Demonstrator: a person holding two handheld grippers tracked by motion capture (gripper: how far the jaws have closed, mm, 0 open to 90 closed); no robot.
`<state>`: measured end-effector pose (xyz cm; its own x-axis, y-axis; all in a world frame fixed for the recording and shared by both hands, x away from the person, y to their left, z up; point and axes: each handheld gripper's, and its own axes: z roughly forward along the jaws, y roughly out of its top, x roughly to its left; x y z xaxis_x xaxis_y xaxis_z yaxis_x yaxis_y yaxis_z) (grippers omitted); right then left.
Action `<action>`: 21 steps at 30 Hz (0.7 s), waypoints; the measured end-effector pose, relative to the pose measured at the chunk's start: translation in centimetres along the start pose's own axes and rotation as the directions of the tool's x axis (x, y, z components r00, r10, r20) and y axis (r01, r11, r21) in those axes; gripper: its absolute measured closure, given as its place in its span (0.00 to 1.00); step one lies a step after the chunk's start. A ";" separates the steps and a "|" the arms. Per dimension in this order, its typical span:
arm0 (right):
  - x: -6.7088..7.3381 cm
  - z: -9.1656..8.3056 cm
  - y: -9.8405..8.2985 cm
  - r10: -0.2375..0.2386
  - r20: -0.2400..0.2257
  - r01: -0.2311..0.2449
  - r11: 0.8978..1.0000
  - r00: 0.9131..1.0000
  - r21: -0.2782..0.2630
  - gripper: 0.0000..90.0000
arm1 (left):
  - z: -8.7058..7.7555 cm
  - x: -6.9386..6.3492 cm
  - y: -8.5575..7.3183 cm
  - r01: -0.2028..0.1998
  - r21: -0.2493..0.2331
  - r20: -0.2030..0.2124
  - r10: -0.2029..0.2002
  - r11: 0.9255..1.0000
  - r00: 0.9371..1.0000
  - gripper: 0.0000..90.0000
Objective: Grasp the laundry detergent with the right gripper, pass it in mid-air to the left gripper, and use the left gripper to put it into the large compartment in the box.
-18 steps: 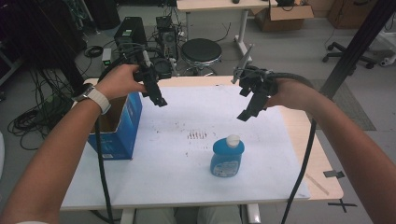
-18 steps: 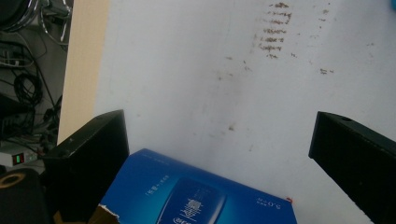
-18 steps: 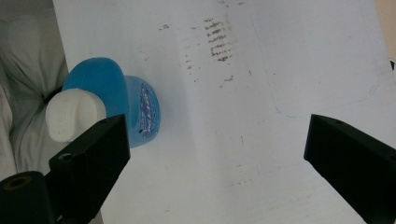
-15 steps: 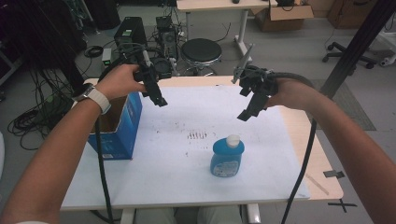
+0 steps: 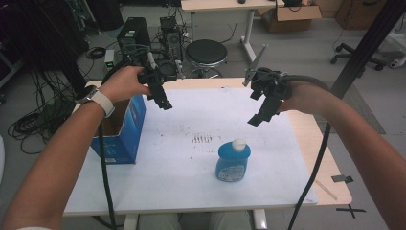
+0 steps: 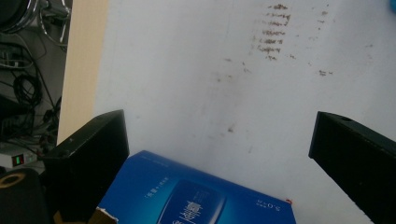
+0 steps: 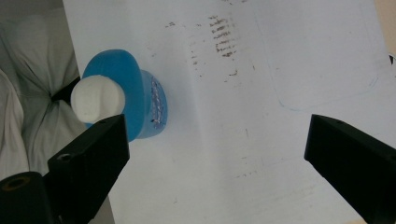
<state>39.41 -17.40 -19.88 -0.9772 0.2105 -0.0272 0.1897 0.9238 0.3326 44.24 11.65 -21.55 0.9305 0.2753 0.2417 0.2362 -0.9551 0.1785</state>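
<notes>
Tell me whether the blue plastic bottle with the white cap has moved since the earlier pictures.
No. The blue plastic bottle stands just below the dark smudges on the white sheet, as before.

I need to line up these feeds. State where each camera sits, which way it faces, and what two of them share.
High view: above the near edge, facing forward and down on the table; both forearms, left gripper, right gripper.
Left gripper view: looks down past open jaws at the blue box.
Right gripper view: looks down past open jaws at the blue bottle.
Shared: the bottle, also in the high view.
</notes>
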 end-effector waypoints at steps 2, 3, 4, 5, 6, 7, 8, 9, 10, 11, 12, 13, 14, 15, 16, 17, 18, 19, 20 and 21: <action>0.3 -0.3 -0.3 -0.001 -0.004 0.001 1.000 1.000 -0.009 0.07 | -0.1 0.0 0.0 0.003 -0.007 -0.002 -0.003 1.000 1.000 0.06; 0.4 -0.4 -0.4 -0.002 -0.004 0.002 1.000 1.000 -0.010 0.07 | -0.1 0.0 0.0 0.004 -0.007 -0.001 -0.004 1.000 1.000 0.06; 0.6 -0.6 -0.5 -0.001 -0.005 0.001 1.000 1.000 -0.009 0.07 | -0.1 0.0 0.0 0.002 -0.007 -0.001 -0.002 1.000 1.000 0.06; 0.7 -0.6 -0.6 -0.004 -0.005 0.004 1.000 1.000 -0.011 0.07 | -0.1 -0.1 0.0 0.000 -0.004 -0.002 0.000 1.000 1.000 0.06; 0.9 -0.7 -0.8 -0.007 -0.006 0.007 1.000 1.000 -0.014 0.07 | -0.1 -0.1 0.0 -0.001 -0.003 -0.004 0.001 1.000 1.000 0.06; 1.1 -0.9 -1.0 -0.004 -0.005 0.004 1.000 1.000 -0.014 0.07 | -0.1 -0.1 0.0 0.001 -0.004 -0.004 -0.001 1.000 1.000 0.06; 1.3 -0.9 -1.2 -0.010 -0.008 0.010 1.000 1.000 -0.018 0.07 | -0.1 -0.1 -0.1 0.001 -0.005 -0.004 -0.001 1.000 1.000 0.06; 1.4 -1.0 -1.3 -0.006 -0.010 0.006 1.000 1.000 -0.016 0.07 | -0.1 -0.1 -0.1 0.001 -0.005 -0.004 -0.001 1.000 1.000 0.06; 1.6 -1.0 -1.6 -0.008 -0.010 0.008 1.000 1.000 -0.016 0.07 | -0.2 -0.1 0.0 -0.002 -0.002 -0.004 0.002 1.000 1.000 0.06; 1.6 -1.0 -1.6 -0.008 -0.010 0.008 1.000 1.000 -0.016 0.07 | -0.2 -0.1 0.0 -0.002 -0.002 -0.004 0.002 1.000 1.000 0.06; 2.0 -1.1 -2.0 -0.008 -0.010 0.008 1.000 1.000 -0.013 0.07 | -0.2 -0.2 -0.1 -0.004 -0.003 -0.006 0.004 1.000 1.000 0.06; 2.1 -1.1 -2.2 -0.009 -0.009 0.009 1.000 1.000 -0.013 0.07 | -0.3 -0.2 -0.1 -0.007 -0.001 -0.007 0.007 1.000 1.000 0.06; 2.3 -1.2 -2.4 -0.003 -0.009 0.003 1.000 1.000 -0.010 0.07 | -0.3 -0.2 -0.1 -0.008 0.000 -0.007 0.007 1.000 1.000 0.06; 2.4 -1.2 -2.5 -0.006 -0.007 0.006 1.000 1.000 -0.010 0.07 | -0.3 -0.2 -0.1 -0.007 0.001 -0.005 0.007 1.000 1.000 0.06; 2.5 -1.2 -2.7 -0.009 -0.006 0.009 1.000 1.000 -0.008 0.07 | -0.3 -0.2 -0.1 -0.001 -0.004 -0.007 0.001 1.000 1.000 0.06; 2.7 -1.2 -2.8 -0.008 -0.005 0.008 1.000 1.000 -0.007 0.07 | -0.4 -0.3 -0.1 -0.002 -0.007 -0.008 0.002 1.000 1.000 0.06; 2.8 -1.2 -3.1 -0.005 -0.006 0.005 1.000 1.000 -0.007 0.07 | -0.4 -0.3 -0.1 -0.002 -0.009 -0.008 0.002 1.000 1.000 0.06; 2.8 -1.2 -3.1 -0.005 -0.006 0.005 1.000 1.000 -0.007 0.07 | -0.4 -0.3 -0.1 -0.002 -0.009 -0.008 0.002 1.000 1.000 0.06; 3.1 -1.1 -3.4 -0.005 -0.004 0.005 1.000 1.000 -0.005 0.07 | -0.4 -0.3 -0.1 -0.004 -0.007 -0.009 0.004 1.000 1.000 0.06; 3.2 -1.1 -3.6 -0.004 -0.006 0.004 1.000 1.000 -0.006 0.07 | -0.4 -0.3 -0.2 0.001 -0.010 -0.010 -0.001 1.000 1.000 0.06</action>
<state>35.54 -20.40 -20.08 -0.9785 0.2049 -0.0226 0.1854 0.9227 0.3381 43.78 11.76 -21.26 0.9275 0.2770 0.2512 0.2340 -0.9539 0.1881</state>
